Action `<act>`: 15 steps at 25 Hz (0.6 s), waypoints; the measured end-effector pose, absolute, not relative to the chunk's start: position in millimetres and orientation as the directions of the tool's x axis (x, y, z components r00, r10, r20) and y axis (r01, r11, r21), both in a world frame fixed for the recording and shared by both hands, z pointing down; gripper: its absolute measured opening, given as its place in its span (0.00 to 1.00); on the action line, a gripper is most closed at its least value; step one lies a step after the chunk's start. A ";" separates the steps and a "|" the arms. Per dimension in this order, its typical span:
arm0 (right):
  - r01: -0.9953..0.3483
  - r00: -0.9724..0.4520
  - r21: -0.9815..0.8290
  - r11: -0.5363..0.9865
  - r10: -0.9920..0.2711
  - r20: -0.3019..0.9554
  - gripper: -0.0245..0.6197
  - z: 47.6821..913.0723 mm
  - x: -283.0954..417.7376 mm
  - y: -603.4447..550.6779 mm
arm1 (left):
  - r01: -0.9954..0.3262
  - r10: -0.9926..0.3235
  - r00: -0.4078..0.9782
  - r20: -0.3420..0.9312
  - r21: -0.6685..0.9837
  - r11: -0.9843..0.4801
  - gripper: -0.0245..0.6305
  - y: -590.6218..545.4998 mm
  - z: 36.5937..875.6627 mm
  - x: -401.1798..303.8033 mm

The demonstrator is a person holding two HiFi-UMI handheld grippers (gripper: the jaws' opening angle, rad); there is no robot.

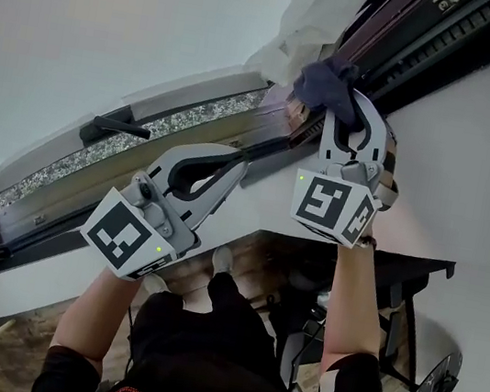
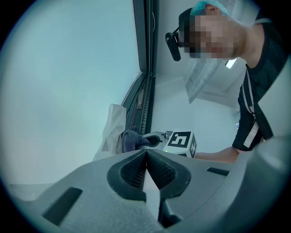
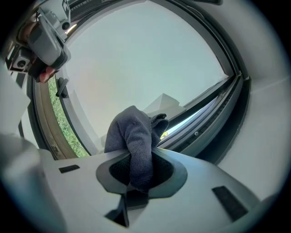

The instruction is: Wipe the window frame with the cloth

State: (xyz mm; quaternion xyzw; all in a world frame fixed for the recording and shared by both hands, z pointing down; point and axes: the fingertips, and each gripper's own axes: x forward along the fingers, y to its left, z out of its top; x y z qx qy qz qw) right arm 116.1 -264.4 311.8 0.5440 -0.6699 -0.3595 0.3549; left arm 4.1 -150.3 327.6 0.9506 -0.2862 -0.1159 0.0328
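Note:
A dark grey-blue cloth is pressed against the dark window frame, which runs diagonally across the head view. My right gripper is shut on the cloth. In the right gripper view the cloth bulges out from between the jaws of the right gripper, with the frame rail just beyond. My left gripper is shut with nothing in it and hangs lower left along the frame, apart from the cloth. In the left gripper view, the left gripper points toward the cloth further along the frame.
A black window handle sticks out of the sill at left. White plastic sheeting hangs by the frame above the cloth. Below are a black desk, a fan and the person's legs.

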 end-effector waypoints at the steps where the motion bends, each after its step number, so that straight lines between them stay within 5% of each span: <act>1: -0.466 -0.155 0.871 0.154 -0.984 0.091 0.13 316.8 115.9 -263.9 | -0.536 -0.551 0.810 -0.201 0.130 -0.834 0.07 -149.8 330.6 4.4; 15: -0.383 -0.141 0.894 0.231 -0.972 0.190 0.13 397.4 117.0 -267.2 | -0.526 -0.562 0.821 -0.100 0.250 -0.813 0.07 -150.0 391.2 11.8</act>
